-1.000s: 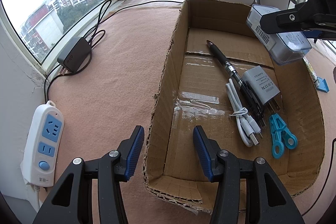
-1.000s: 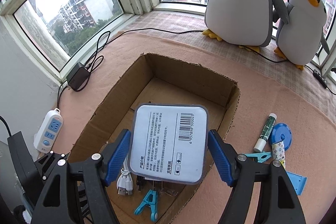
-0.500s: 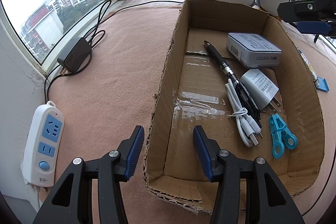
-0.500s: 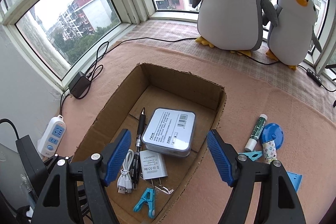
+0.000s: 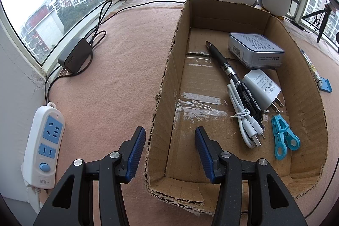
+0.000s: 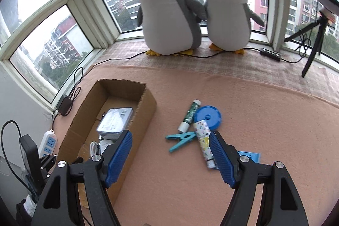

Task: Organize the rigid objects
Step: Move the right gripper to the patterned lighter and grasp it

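The left gripper (image 5: 170,154), a pair of black tongs with blue ribbed pads, is seen with its jaws parted and nothing clamped: the torn side wall of the open brown cardboard box (image 5: 165,86) stands in the gap between the pads, and neither pad is seen touching it.

Inside the box, ahead and to the right of these tongs, a grey-white rectangular plastic case with a barcode label (image 5: 255,50) is seen lying flat near the far end. Nearer the tongs are laid a black pen (image 5: 226,66), a white wall charger with metal prongs (image 5: 261,88), a coiled white USB cable (image 5: 243,120) and a light blue plastic clothes peg (image 5: 284,138). To the left of the left tongs, on the pink felt-covered surface (image 5: 118,82), a white and blue power strip (image 5: 43,145) is seen, with a dark grey power adapter (image 5: 74,56) farther ahead.

The right gripper (image 6: 171,159) is held wide and empty above the felt. Just ahead, between its pads, a second light blue clothes peg (image 6: 181,140) is seen. A patterned white tube (image 6: 204,142) lies touching the right pad's tip; beyond it lie a round blue plastic disc (image 6: 209,115) and a green and white glue stick (image 6: 189,115). A flat blue plastic piece (image 6: 250,157) is partly hidden behind the right pad. Two plush penguins (image 6: 169,12) stand well ahead at the window.
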`<state>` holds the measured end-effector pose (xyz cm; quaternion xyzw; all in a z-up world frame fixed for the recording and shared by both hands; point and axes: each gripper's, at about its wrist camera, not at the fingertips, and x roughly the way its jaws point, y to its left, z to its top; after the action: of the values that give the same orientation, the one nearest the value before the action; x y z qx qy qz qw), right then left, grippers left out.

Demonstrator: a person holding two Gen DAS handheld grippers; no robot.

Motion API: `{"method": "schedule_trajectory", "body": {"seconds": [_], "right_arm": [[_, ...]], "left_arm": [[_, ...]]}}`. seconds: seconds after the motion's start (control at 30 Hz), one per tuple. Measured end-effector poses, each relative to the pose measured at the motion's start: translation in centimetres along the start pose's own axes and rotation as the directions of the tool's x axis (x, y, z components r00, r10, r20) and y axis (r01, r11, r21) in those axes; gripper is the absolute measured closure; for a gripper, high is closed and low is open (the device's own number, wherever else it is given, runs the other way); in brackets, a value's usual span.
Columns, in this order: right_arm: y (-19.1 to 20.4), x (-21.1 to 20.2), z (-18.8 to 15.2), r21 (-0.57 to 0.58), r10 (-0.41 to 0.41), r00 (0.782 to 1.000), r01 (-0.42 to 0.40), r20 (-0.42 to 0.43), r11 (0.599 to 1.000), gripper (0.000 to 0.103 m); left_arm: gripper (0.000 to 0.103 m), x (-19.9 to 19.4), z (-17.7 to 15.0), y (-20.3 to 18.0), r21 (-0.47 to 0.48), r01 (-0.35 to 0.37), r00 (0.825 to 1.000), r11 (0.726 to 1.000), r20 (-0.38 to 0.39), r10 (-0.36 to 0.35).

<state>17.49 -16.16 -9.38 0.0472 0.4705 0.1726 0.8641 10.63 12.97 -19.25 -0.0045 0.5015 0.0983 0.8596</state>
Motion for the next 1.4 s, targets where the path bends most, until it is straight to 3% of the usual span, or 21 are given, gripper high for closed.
{"method": "schedule_trajectory", "body": {"seconds": [0.27, 0.4, 0.9, 1.03, 1.4], "right_arm": [[-7.1, 0.2, -1.5, 0.123, -0.082, 0.994, 0.091, -0.073, 0.988, 0.032], [-8.7, 0.5, -2.4, 0.146, -0.080, 0.993, 0.093, -0.091, 0.985, 0.032], [-3.9, 5.3, -2.2, -0.116, -0.133, 0.980, 0.116, -0.147, 0.986, 0.033], [-3.5, 6.6, -1.8, -0.140, -0.135, 0.976, 0.112, -0.171, 0.984, 0.045], [-2.9, 9.0, -1.0, -0.178, -0.156, 0.965, 0.119, -0.211, 0.977, 0.064]], "left_arm": [[0.050, 0.0, 0.1, -0.1, 0.006, -0.002, 1.000, 1.000, -0.002, 0.002], [0.050, 0.0, 0.1, -0.1, 0.007, -0.004, 1.000, 1.000, -0.002, 0.004], [0.050, 0.0, 0.2, -0.1, 0.010, -0.007, 1.000, 1.000, -0.003, 0.007], [0.050, 0.0, 0.2, -0.1, 0.009, -0.007, 1.000, 1.000, -0.003, 0.007], [0.050, 0.0, 0.2, -0.1, 0.009, -0.008, 1.000, 1.000, -0.003, 0.008]]}}
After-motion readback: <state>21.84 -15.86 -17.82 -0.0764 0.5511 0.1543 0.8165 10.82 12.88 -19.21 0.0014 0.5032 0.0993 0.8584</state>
